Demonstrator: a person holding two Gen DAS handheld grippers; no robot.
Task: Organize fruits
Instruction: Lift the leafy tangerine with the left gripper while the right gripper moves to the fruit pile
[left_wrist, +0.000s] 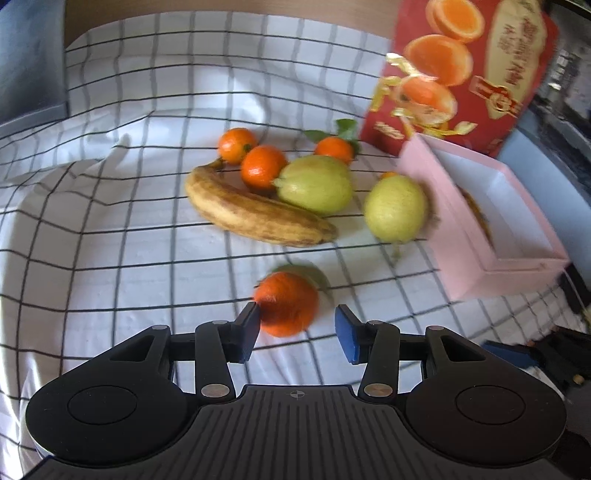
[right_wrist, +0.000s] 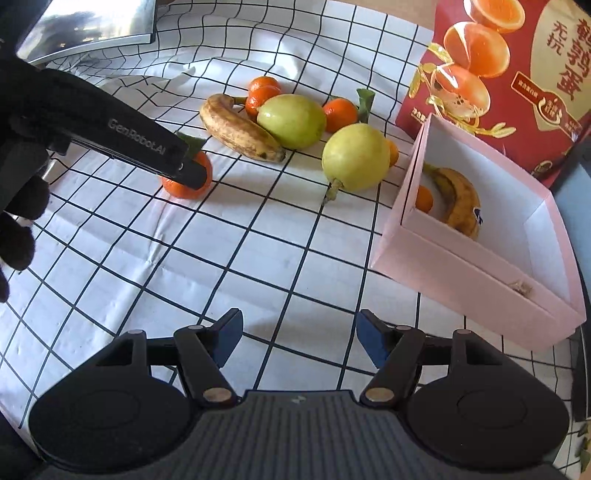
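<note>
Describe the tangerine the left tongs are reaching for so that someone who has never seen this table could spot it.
Start at the open pink cardboard box on the black-and-white checked cloth, then look left past the fruit pile. One small orange tangerine with a green leaf lies alone, between the open left tongs. The other tangerines huddle against the brown-spotted banana and the pears.

A banana (right_wrist: 458, 206) lies in the box (right_wrist: 476, 266), pears (right_wrist: 354, 157) left of it.

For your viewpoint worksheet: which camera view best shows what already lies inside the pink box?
The right wrist view. It looks into the pink box, showing a banana and a small orange inside. The left wrist view shows the box blurred and side-on, with only a sliver of banana.
</note>
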